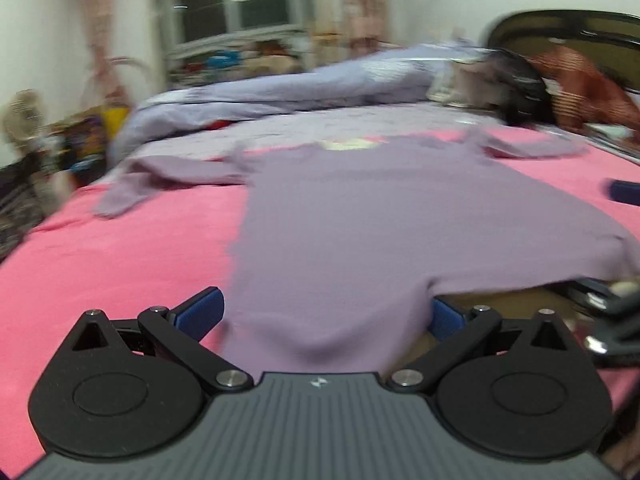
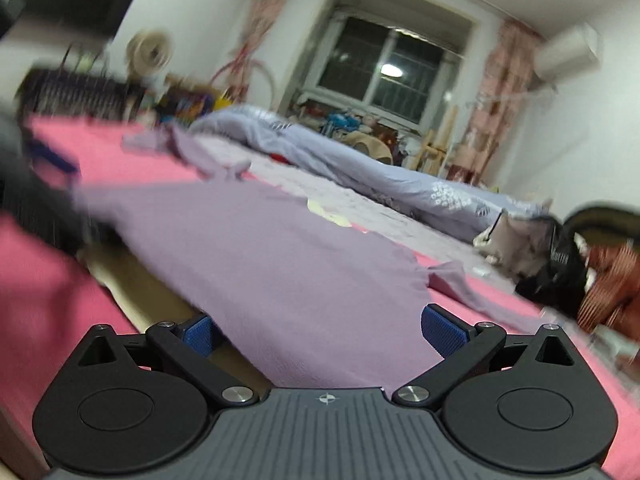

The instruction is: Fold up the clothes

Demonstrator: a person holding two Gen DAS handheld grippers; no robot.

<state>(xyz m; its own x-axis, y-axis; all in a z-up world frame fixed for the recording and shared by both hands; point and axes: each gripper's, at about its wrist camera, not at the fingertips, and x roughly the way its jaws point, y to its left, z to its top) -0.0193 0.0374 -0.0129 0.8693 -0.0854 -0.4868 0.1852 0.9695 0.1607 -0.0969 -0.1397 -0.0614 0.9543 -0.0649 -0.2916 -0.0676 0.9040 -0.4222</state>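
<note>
Lilac sweater [image 1: 360,220] lies flat on the pink sheet [image 1: 120,260]. Left gripper [image 1: 326,316] and right gripper [image 2: 316,330] both gape wide, the hem between their fingers, unpinched.

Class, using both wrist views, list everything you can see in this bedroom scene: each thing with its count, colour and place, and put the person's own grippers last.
Long-sleeved top: one, lilac, spread flat on the pink cover, hem draped between both grippers' fingers.
Bed cover: one, pink, under the top.
Duvet: one, pale blue, bunched along the far side of the bed.
Window: one, dark glass, white frame, back wall.
Curtains: two, pink patterned, either side of the window.
Air conditioner: one, white, high on the right wall.
Fan: one, cream, far left.
Left gripper: one, black with blue pads, open around the hem.
Right gripper: one, same colours, open around the hem.
</note>
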